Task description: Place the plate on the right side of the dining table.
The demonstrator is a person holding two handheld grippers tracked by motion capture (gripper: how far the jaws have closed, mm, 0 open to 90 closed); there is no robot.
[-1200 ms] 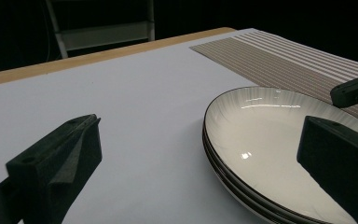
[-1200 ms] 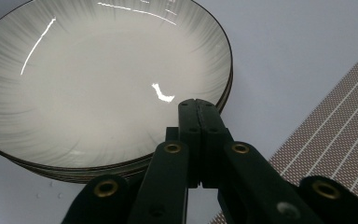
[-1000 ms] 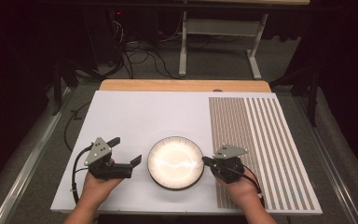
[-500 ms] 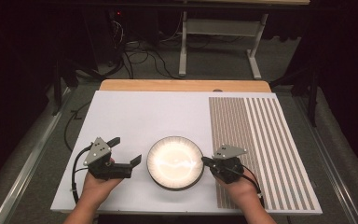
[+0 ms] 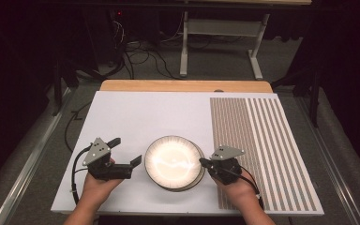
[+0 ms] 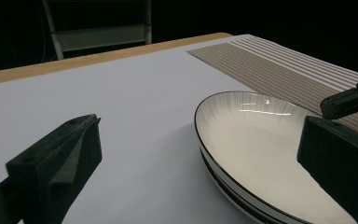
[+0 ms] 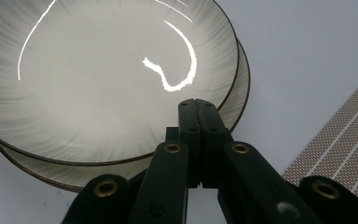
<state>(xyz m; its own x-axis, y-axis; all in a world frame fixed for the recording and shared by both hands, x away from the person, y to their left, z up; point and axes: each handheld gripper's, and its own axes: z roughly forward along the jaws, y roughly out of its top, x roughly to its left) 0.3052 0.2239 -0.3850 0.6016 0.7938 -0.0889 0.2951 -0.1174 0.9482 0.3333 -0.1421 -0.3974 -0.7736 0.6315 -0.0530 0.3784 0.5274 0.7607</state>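
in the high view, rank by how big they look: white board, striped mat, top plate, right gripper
1. White board, largest by far.
2. Striped mat, covering the board's right part.
3. Top plate.
4. Right gripper, smallest, shut beside the plate's rim.
No close calls; all sit at about the same depth from the camera.

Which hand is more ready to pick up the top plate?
Probably the left. The left gripper has its jaws open beside the top plate's rim, ready to close on it. The right gripper is shut, tips over the rim, so it must open first.
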